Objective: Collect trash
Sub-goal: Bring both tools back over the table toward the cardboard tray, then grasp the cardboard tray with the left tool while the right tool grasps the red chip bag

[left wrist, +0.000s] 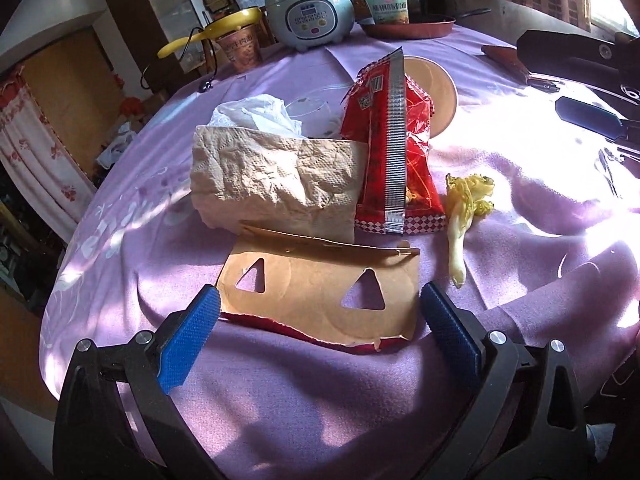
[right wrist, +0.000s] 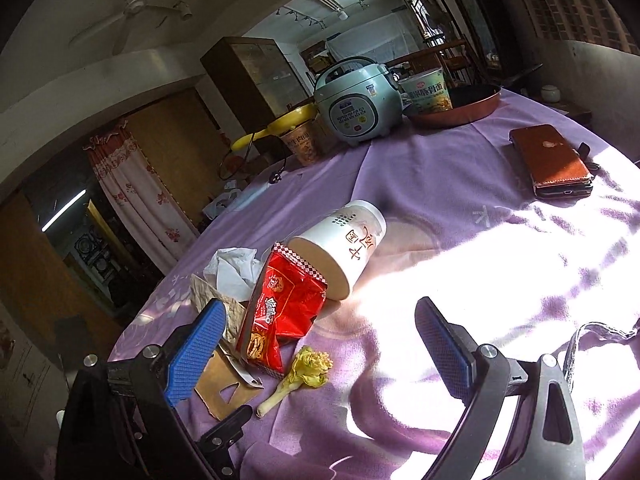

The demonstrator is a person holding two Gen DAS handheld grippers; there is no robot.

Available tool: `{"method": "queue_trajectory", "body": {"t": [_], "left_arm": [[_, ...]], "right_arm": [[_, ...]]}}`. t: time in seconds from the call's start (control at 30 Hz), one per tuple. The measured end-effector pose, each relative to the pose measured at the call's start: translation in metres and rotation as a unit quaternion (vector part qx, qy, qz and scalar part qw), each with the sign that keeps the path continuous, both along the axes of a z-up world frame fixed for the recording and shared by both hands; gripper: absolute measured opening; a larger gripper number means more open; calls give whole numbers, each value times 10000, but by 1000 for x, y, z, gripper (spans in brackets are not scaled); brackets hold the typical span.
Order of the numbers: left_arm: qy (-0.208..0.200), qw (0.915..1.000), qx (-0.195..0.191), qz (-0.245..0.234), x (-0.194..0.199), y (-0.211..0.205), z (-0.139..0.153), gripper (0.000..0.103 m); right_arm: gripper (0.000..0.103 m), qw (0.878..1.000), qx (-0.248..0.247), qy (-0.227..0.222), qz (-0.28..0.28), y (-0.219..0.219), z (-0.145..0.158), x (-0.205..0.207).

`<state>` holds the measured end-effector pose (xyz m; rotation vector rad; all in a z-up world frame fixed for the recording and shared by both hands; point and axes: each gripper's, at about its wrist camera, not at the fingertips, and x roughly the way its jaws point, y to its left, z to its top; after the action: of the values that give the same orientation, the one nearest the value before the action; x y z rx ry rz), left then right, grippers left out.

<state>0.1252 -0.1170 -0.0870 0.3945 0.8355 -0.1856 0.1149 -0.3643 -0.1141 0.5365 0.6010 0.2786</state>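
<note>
Because the torn card [left wrist: 320,300] with its two triangular holes lies flat on the purple cloth [left wrist: 320,400] right between the blue pads of the left hand-held gripper [left wrist: 318,308], it looks like the piece in hand, and the jaws stand wide with nothing in them. A flat sheet gives little to bite on, so the better grip is likely on the folded flap along its far edge, which stands up slightly, or on the curled near edge where red shows beneath; the pads should come in low and close without pinching the cloth, which is loose and wrinkled. Just behind the card sits a crumpled brown napkin [left wrist: 276,176], touching or overlapping it, and a white tissue [left wrist: 256,114] behind that, so a slow lift will show whether the napkin drags along. To the right of the napkin a red snack bag [left wrist: 396,152] leans up against a tipped paper cup [right wrist: 344,240], and a wilted leaf with a pale stalk [left wrist: 464,216] lies beside the bag, apart from the card. The right hand-held gripper [right wrist: 320,344] hovers over the same heap, also wide and empty, its pads either side of the bag and leaf. Farther back on the desk stand a rice cooker [right wrist: 356,100], noodle cups, a pan and a phone in a brown case [right wrist: 552,160], none of which looks like trash to gather now.
</note>
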Motion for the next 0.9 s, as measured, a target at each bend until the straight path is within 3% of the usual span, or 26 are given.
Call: {"method": "queue_trajectory", "body": {"t": [0.1,0.2,0.4,0.47,0.6,0.73,0.9], "left_arm": [[-89,9997,118,171,1,14,2,97],[-182,9972,334,647,4,42,3,96],[-89,9867,-29,1625,4,119,12,96],[-101,9842,-192,1759,3,130,17,96],[-179,9874,-515,1484,4,116,28,96],[-227,9927,-464,1092,17,83,26,96],[27,9937,-446,1032,43,68,7,96]], "right_arm": [[94,10000,32,3,-8,-1,-1,0],[94,10000,37,2,4,-1,0,0],[94,10000,45,-21,34,0,0,-1],[94,10000,41,-28,40,0,1,-1],[94,10000,-10,-29,51,3,2,-1],[94,10000,-21,-20,62,4,2,-1],[94,10000,18,21,84,5,1,0]]}}
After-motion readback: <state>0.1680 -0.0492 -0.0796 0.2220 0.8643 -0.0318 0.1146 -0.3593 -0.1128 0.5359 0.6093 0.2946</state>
